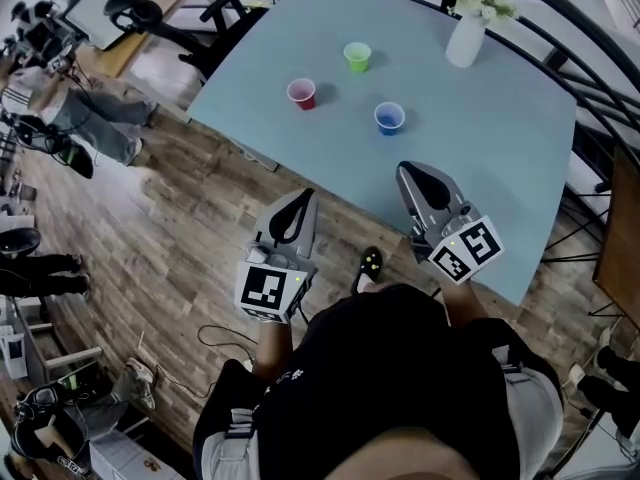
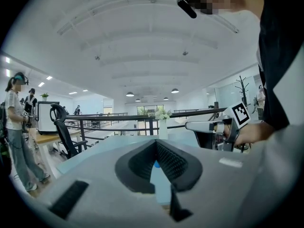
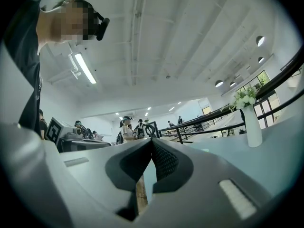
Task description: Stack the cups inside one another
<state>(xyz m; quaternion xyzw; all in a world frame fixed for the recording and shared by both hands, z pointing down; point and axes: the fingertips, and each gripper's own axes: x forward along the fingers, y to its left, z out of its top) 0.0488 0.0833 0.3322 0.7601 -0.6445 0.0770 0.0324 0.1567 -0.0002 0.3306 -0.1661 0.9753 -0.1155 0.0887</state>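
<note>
Overhead, three cups stand upright and well apart on the pale blue table (image 1: 500,168): the red cup (image 1: 301,93) at left, the green cup (image 1: 357,56) farthest, and the blue cup (image 1: 389,118) at right, nearest the person. A white vase (image 1: 466,38) of flowers stands at the far right. The left gripper (image 1: 305,196) is held short of the table's near edge, over the wooden floor (image 1: 170,258). The right gripper (image 1: 405,168) reaches just over that edge, near the blue cup but apart from it. In both gripper views the jaw tips meet, with nothing between them.
</note>
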